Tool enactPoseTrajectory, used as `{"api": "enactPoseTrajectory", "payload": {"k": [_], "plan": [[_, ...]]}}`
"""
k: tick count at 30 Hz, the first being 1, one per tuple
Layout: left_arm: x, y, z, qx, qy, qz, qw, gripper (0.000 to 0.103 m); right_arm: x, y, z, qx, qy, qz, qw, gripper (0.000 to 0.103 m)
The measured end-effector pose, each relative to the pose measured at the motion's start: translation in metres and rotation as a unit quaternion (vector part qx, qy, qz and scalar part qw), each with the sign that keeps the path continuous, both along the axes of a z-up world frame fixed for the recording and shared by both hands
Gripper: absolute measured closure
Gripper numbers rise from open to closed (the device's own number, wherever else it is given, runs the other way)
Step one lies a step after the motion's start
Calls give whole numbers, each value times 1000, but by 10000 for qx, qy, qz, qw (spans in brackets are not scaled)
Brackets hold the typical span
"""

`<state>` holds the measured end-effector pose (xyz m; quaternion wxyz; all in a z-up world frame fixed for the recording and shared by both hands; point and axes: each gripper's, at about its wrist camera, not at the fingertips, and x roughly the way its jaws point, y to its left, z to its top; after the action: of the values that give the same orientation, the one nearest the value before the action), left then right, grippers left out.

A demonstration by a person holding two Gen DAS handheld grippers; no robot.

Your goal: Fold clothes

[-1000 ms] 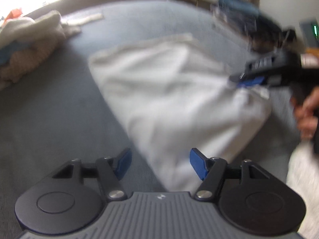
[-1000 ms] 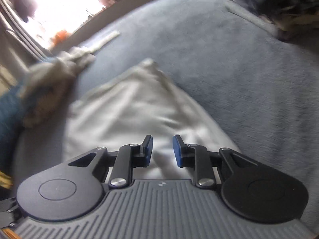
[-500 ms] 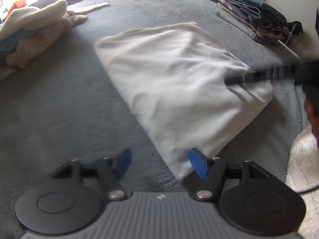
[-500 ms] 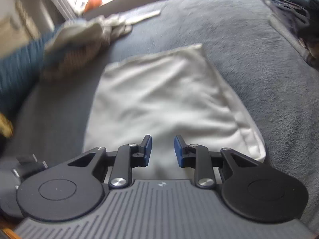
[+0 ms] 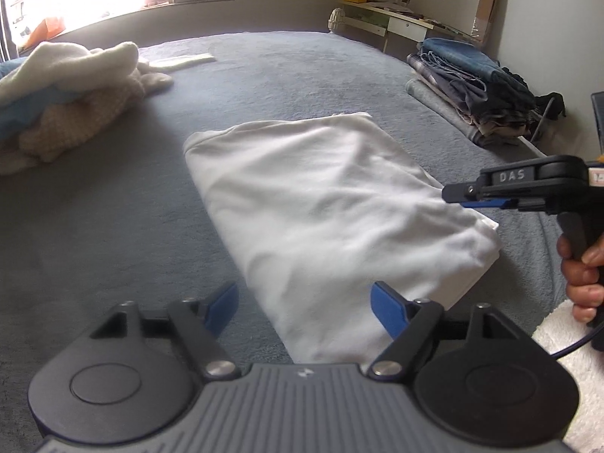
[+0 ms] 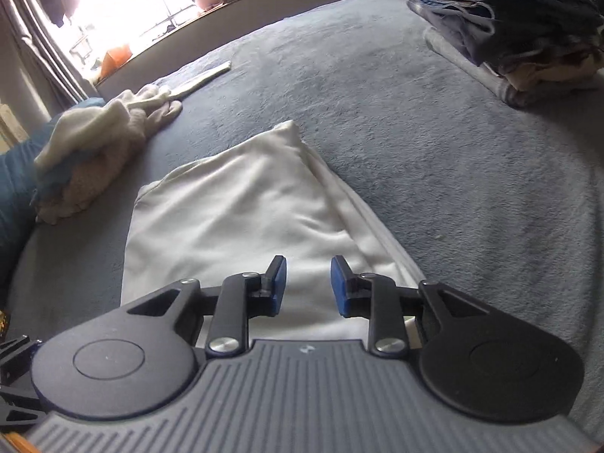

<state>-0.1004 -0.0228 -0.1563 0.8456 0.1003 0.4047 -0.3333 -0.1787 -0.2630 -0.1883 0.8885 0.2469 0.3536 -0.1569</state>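
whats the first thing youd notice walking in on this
The folded white garment lying mid-bed on the grey blanket, with both grippers poised over its near end. The left gripper has just been opening and grips nothing; the right gripper is also empty. An unfolded heap waits far left, a folded stack far right.
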Motion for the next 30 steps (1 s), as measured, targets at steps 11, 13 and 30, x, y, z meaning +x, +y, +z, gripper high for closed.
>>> {"api": "enactPoseTrajectory", "payload": {"k": [11, 13, 30], "plan": [[8, 0, -11, -43, 273, 40, 9996, 23, 6, -3, -13, 87, 156, -34, 9998, 78], [8, 0, -11, -48, 282, 50, 9996, 23, 6, -3, -13, 63, 150, -21, 9999, 78], [7, 0, -12, 1, 360, 63, 9993, 23, 5, -2, -10, -13, 143, -33, 9999, 78]]}}
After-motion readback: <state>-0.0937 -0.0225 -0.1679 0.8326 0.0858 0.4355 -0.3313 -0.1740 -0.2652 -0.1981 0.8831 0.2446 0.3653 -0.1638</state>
